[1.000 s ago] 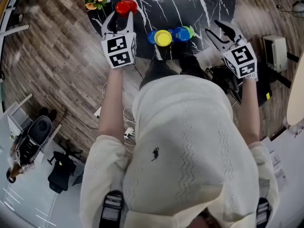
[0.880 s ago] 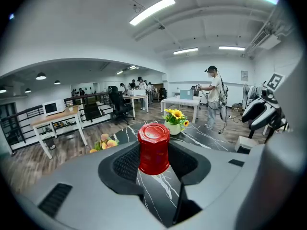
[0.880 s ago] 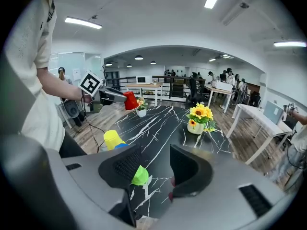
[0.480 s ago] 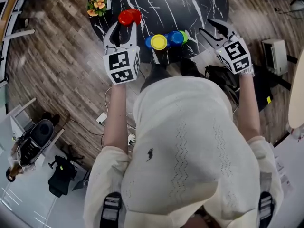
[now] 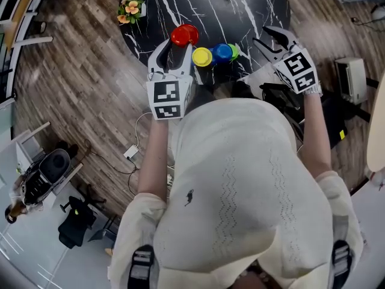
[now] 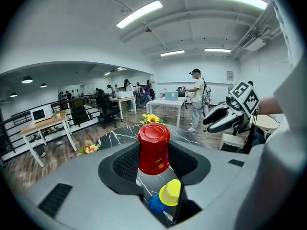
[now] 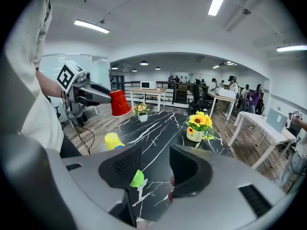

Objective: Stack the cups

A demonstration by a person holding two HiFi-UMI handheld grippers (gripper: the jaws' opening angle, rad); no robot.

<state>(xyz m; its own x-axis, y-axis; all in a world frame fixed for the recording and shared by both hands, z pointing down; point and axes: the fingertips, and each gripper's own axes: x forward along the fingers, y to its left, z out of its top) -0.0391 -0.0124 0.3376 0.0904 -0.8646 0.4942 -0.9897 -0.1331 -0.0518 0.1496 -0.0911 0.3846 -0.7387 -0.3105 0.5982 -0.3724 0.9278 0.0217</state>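
Here, left gripper (image 5: 176, 47) pinching the upturned red cup (image 6: 154, 147) above the black marble table (image 5: 240, 5), yellow cup (image 5: 202, 56), blue cup (image 5: 222, 52) and green cup (image 5: 234, 51) clustered just beside, right gripper (image 7: 156, 169) spread, empty, near the green cup.

The green cup (image 5: 234, 52) is mostly hidden behind the blue cup (image 5: 222, 52) in head view.

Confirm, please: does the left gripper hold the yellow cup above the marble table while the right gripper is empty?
Not quite: the left gripper view shows the left gripper holding the red cup, not the yellow cup, above the marble table. The right gripper is indeed empty.
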